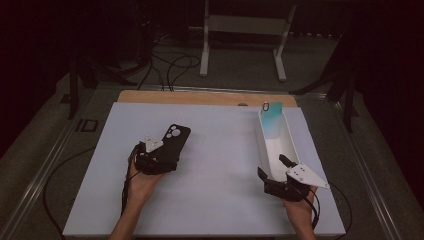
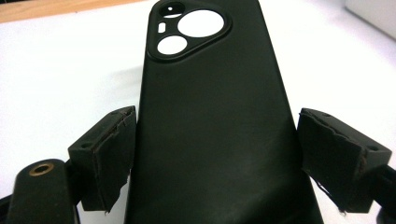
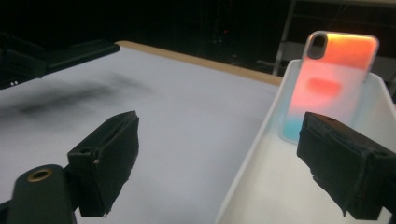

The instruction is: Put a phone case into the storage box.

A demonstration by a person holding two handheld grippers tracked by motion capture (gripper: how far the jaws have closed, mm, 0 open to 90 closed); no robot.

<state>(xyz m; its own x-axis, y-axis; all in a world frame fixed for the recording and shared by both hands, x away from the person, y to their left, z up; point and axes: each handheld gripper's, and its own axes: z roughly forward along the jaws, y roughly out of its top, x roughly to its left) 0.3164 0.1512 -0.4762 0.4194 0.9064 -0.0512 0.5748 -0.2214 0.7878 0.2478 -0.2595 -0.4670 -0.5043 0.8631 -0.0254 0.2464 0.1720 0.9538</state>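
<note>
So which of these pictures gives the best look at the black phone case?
The left gripper view: the black phone case lies large and close between that hand-held gripper's jaws, camera cutouts clear. The high view shows it small; the right gripper view shows a dark edge of it, far left.

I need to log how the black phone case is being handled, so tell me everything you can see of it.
The black phone case looks like matte, soft plastic or rubber, its back facing up. Near its far end a raised rounded-triangle camera panel has two round cutouts and smaller openings, with the white table showing through them. It sits on the left half of the table, angled up and to the right in the high view. Its near end lies between the jaws of the left gripper; the left jaw touches its edge, and the right jaw appears just clear.
</note>
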